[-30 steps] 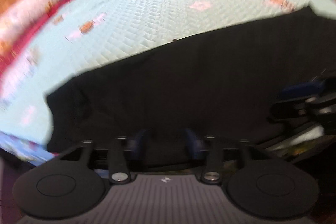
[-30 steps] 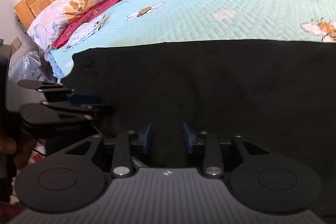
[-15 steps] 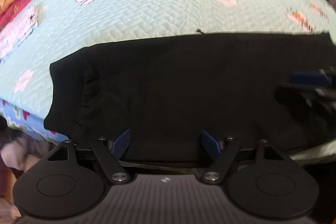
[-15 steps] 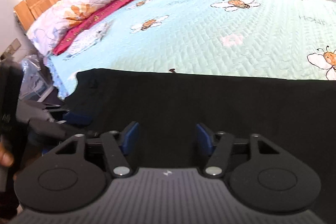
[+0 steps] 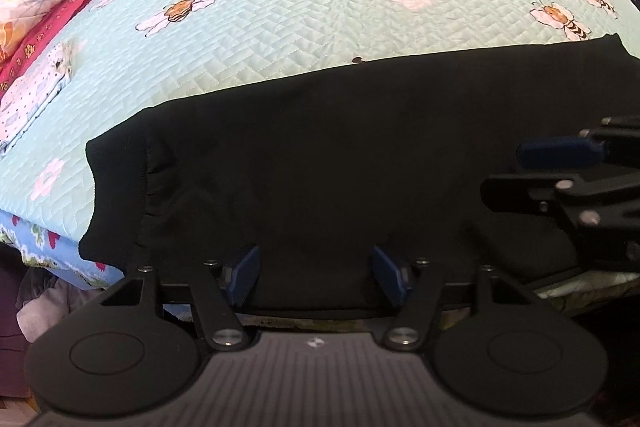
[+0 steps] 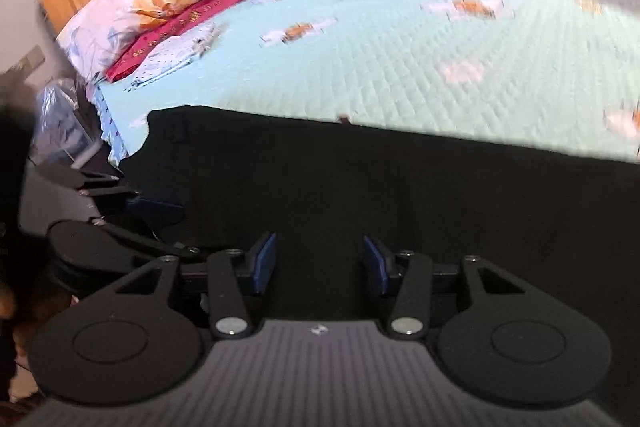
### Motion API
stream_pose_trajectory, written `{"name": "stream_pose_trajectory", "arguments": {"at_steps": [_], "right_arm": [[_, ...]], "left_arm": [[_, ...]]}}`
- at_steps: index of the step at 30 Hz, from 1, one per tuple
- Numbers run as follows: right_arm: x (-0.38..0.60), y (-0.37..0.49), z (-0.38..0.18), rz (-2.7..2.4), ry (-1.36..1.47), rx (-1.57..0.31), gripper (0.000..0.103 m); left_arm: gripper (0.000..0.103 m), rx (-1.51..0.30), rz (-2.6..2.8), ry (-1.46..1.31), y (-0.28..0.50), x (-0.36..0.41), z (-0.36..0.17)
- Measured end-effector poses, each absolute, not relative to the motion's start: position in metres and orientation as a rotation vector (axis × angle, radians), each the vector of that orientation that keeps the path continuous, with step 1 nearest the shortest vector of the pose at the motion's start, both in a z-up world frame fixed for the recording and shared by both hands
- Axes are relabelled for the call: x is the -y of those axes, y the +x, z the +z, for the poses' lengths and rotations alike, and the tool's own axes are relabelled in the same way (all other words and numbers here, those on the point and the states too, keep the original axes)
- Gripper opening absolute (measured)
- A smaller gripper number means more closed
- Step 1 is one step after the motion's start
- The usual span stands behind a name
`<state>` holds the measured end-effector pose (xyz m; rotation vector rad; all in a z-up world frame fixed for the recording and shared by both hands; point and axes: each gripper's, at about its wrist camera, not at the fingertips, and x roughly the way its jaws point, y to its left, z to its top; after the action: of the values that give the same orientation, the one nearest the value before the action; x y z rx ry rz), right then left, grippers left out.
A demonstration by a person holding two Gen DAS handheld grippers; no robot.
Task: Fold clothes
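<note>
Left hand-held gripper [image 5: 316, 275] wide apart; right hand-held gripper [image 6: 320, 267] likewise; over black garment [image 5: 320, 155].

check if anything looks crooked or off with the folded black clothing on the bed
Nothing stands out. The black garment lies flat along the near edge of the quilt, its far edge straight. Only a tiny dark speck sits on the quilt beside that edge.

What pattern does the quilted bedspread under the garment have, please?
Light mint bedspread printed with bees and flowers; clearest in the left wrist view.
</note>
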<state>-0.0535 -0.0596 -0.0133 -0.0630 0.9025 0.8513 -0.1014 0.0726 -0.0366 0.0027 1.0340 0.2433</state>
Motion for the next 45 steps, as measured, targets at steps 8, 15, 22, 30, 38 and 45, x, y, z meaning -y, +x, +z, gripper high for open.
{"name": "stream_pose_trajectory", "arguments": {"at_steps": [8,15,22,30,38,45], "right_arm": [[0.089,-0.061,-0.009,0.849,0.048,-0.928,0.049],[0.094,-0.053,-0.013,0.861,0.105,-0.888,0.050],[0.097,-0.049,-0.028,0.873,0.129,-0.917,0.050],[0.102,-0.048,-0.032,0.889,0.158,-0.914,0.050],[0.105,-0.047,-0.032,0.881,0.174,-0.913,0.050],[0.104,-0.049,-0.028,0.884,0.175,-0.906,0.051]], "left_arm": [[0.066,-1.041,0.219,-0.037,-0.102,-0.078,-0.033],[0.060,-0.965,0.227,-0.214,-0.120,-0.110,-0.013],[0.061,-0.864,0.344,-0.432,-0.154,-0.153,-0.004],[0.062,-0.736,0.475,-0.724,-0.189,-0.193,-0.023],[0.062,-0.597,0.503,-0.852,-0.192,-0.215,-0.042],[0.062,-0.560,0.476,-0.849,-0.183,-0.222,-0.050]]}}
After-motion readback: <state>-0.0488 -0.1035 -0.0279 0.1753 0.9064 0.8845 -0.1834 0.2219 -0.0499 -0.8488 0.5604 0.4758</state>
